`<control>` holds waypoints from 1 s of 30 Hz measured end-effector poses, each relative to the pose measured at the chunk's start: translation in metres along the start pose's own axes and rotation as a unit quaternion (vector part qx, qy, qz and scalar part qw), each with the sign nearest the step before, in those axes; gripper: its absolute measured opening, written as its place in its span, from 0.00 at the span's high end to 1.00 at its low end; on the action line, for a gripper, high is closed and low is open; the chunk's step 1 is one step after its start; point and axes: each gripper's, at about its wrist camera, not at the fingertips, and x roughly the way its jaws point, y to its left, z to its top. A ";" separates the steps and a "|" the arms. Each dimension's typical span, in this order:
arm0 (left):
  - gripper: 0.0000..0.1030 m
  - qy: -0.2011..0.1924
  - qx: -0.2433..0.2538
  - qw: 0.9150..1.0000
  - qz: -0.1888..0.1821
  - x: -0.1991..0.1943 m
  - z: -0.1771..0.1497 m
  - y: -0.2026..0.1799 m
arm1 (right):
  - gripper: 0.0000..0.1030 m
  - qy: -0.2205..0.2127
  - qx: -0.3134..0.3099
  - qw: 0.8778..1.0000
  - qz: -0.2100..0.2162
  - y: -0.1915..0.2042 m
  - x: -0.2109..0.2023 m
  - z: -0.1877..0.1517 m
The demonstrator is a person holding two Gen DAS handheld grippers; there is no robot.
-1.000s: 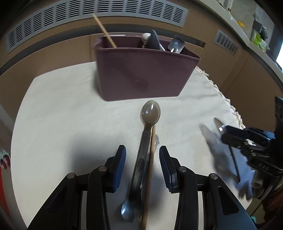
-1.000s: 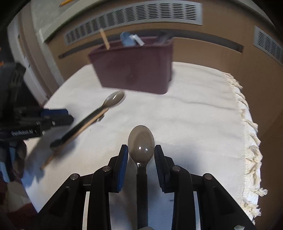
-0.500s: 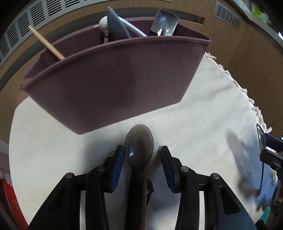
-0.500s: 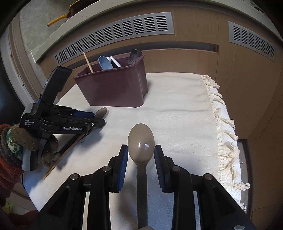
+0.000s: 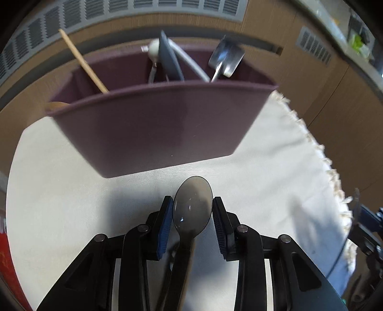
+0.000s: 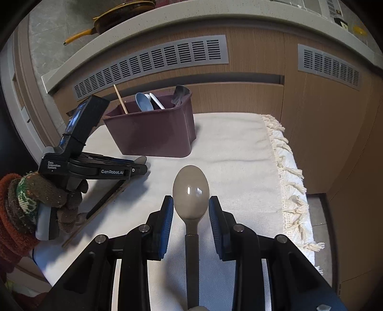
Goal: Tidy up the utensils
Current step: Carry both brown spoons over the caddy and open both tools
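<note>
A maroon utensil caddy point(image 5: 153, 124) stands on a cream cloth and holds a wooden stick point(image 5: 81, 62), a blue spoon point(image 5: 170, 59) and a metal spoon point(image 5: 226, 59). My left gripper point(image 5: 192, 210) is shut on a dark translucent spoon point(image 5: 192, 208), lifted just before the caddy. My right gripper point(image 6: 190, 210) is shut on a grey spoon point(image 6: 190, 191), held above the cloth to the caddy's point(image 6: 153, 134) right front. The left gripper also shows in the right wrist view point(image 6: 136, 167). Loose utensils, among them a wooden chopstick point(image 6: 95, 215), lie beneath it.
The cloth point(image 6: 239, 155) has a fringed right edge point(image 6: 289, 181) at the table's side. Wooden cabinets with grey vents point(image 6: 153, 62) stand close behind the caddy. A counter with a yellow pan point(image 6: 115, 21) runs above them.
My left gripper closed on the dark spoon, lifted it off the cloth and carried it toward the caddy. My right gripper pulled back and rose with its grey spoon.
</note>
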 end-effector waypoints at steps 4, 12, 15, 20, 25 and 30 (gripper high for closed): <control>0.67 -0.033 -0.005 0.999 -0.020 -0.033 -0.014 -0.004 | 0.73 -0.007 0.001 1.000 0.000 0.000 -0.006 -0.001; 0.67 -0.091 -0.011 0.995 -0.031 -0.087 -0.038 -0.005 | 0.73 -0.016 -0.001 1.000 0.003 0.004 -0.009 0.001; 0.67 -0.109 -0.024 0.993 -0.037 -0.102 -0.039 0.006 | 0.73 -0.017 0.000 1.000 0.003 0.005 -0.006 0.005; 0.68 -0.141 -0.035 0.989 -0.043 -0.119 -0.032 0.015 | 0.73 -0.022 0.000 1.000 0.000 0.007 -0.005 0.016; 0.86 -0.193 -0.041 0.979 -0.055 -0.148 -0.014 0.022 | 0.73 -0.038 -0.002 0.999 0.006 0.007 -0.012 0.037; 0.93 -0.253 -0.060 0.962 -0.077 -0.184 0.020 0.039 | 0.94 -0.090 -0.022 0.996 0.019 0.016 -0.030 0.087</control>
